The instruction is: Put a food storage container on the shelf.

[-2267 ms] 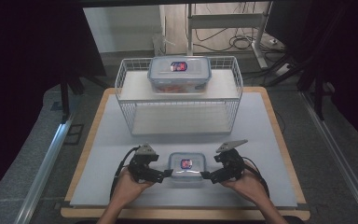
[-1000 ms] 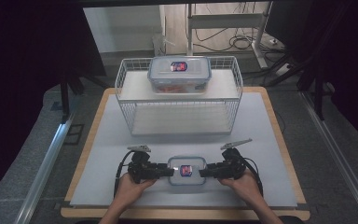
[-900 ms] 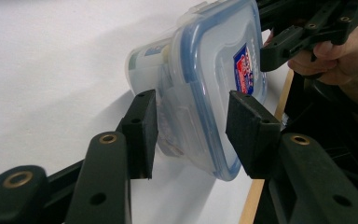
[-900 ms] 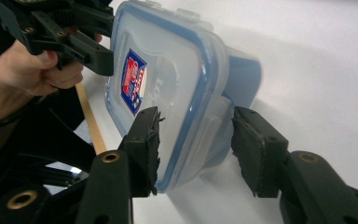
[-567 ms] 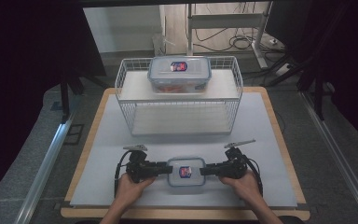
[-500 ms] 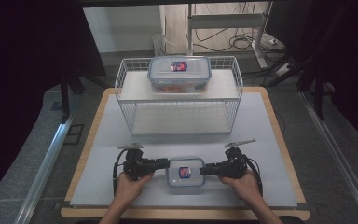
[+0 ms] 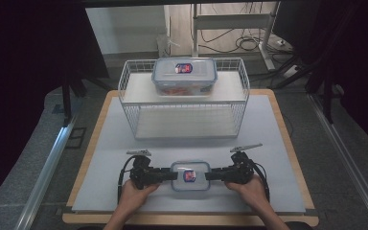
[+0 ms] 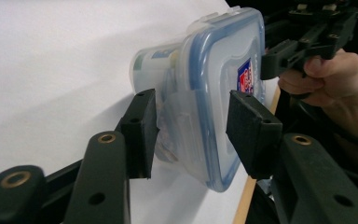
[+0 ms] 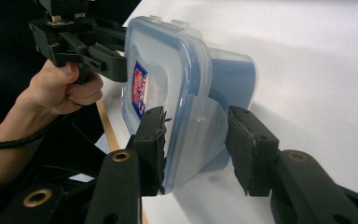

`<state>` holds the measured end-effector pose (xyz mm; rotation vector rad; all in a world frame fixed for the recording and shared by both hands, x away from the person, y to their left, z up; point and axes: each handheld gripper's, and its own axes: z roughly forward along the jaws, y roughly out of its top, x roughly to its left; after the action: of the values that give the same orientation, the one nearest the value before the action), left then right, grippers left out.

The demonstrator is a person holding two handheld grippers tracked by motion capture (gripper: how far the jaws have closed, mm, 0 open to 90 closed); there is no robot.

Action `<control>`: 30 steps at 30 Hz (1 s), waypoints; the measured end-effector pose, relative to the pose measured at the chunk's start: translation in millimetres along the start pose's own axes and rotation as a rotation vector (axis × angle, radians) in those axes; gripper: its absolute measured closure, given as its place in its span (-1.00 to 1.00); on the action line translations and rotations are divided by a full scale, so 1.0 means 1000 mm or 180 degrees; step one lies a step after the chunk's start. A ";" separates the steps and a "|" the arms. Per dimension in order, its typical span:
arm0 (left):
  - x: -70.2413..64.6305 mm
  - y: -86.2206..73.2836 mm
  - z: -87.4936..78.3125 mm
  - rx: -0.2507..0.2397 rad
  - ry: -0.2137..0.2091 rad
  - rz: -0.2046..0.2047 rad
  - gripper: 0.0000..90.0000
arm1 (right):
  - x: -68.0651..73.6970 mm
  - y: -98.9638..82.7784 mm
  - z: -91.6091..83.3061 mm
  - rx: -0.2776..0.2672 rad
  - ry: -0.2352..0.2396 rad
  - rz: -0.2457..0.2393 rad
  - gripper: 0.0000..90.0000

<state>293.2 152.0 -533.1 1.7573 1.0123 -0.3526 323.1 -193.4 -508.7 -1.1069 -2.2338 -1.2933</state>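
Two lidded containers are seen on a white mat [image 7: 124,143] over a wood-edged table [image 7: 287,124]. Largest item: a white wire basket [image 7: 184,103], open side toward the person, set at the far-centre of the mat; on its top shelf a bigger clear container w/ blue-trimmed lid [image 7: 184,75] is laid flat, long axis left-right.

The smaller container [image 7: 189,173] is found near the front edge of the mat, approx centred, between both grippers. It is seen lid-up, flat on the mat, long axis left-right, short ends toward the hands; red/blue label on the lid centre. Clear side latch flaps are seen at each short end in the gripper views.

Left gripper [image 8: 191,135] is held level, pointing inward at the container's left end. Its jaws have just been opening; they are seen partly open, straddling the lid edge and latch flap, w/ a gap at the lid-side pad, so no firm hold is shown. Left hand [image 7: 134,194] is wrapped round the handle.

Right gripper [image 9: 196,140] mirrors it at the right end: jaws partly open around the latch flap, one pad at the lid rim, other pad apart from the flap. Whether that pad presses can't be told. Right hand [image 7: 249,189] is on its handle.
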 end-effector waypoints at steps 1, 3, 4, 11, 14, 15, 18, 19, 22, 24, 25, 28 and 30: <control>0.000 -0.001 -0.001 -0.0005 -0.0024 0.0000 0.22 | 0.000 0.000 0.000 0.0007 -0.0012 -0.0011 0.29; 0.002 -0.002 -0.001 -0.0023 -0.0054 -0.0030 0.26 | 0.000 0.000 0.001 0.0010 -0.0030 -0.0033 0.28; 0.003 -0.003 -0.001 -0.0048 -0.0079 -0.0067 0.26 | -0.001 0.000 0.001 0.0011 -0.0024 -0.0021 0.28; 0.005 -0.008 -0.001 -0.0057 -0.0135 -0.0089 0.26 | -0.002 -0.001 0.001 -0.0005 0.0000 0.0016 0.28; 0.005 -0.007 -0.001 -0.0039 -0.0115 -0.0062 0.26 | -0.003 -0.002 0.001 -0.0005 0.0016 0.0029 0.28; 0.005 -0.008 -0.001 -0.0051 -0.0120 -0.0070 0.27 | -0.003 -0.002 0.001 -0.0005 0.0015 0.0027 0.28; 0.005 -0.007 -0.001 -0.0047 -0.0136 -0.0126 0.28 | -0.003 -0.002 0.001 -0.0010 0.0015 0.0021 0.28; 0.005 -0.007 -0.001 -0.0040 -0.0136 -0.0137 0.28 | -0.003 -0.002 0.001 -0.0010 0.0015 0.0023 0.28; 0.006 -0.005 -0.001 -0.0027 -0.0149 -0.0207 0.28 | -0.003 -0.002 0.001 -0.0025 0.0033 0.0059 0.30; 0.006 -0.004 -0.001 -0.0060 -0.0138 -0.0214 0.28 | -0.004 -0.002 0.001 -0.0049 0.0061 0.0092 0.31; 0.006 -0.003 -0.002 -0.0071 -0.0136 -0.0215 0.28 | -0.004 -0.002 0.000 -0.0065 0.0070 0.0116 0.31; 0.004 0.001 -0.003 -0.0112 -0.0137 -0.0200 0.29 | -0.004 0.000 -0.001 -0.0125 0.0086 0.0128 0.32; 0.003 0.004 -0.004 -0.0131 -0.0132 -0.0180 0.29 | -0.003 0.001 -0.003 -0.0160 0.0089 0.0127 0.32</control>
<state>297.6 156.5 -531.0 1.6806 1.0342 -0.3996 325.7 -197.0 -508.8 -1.1380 -2.1591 -1.3471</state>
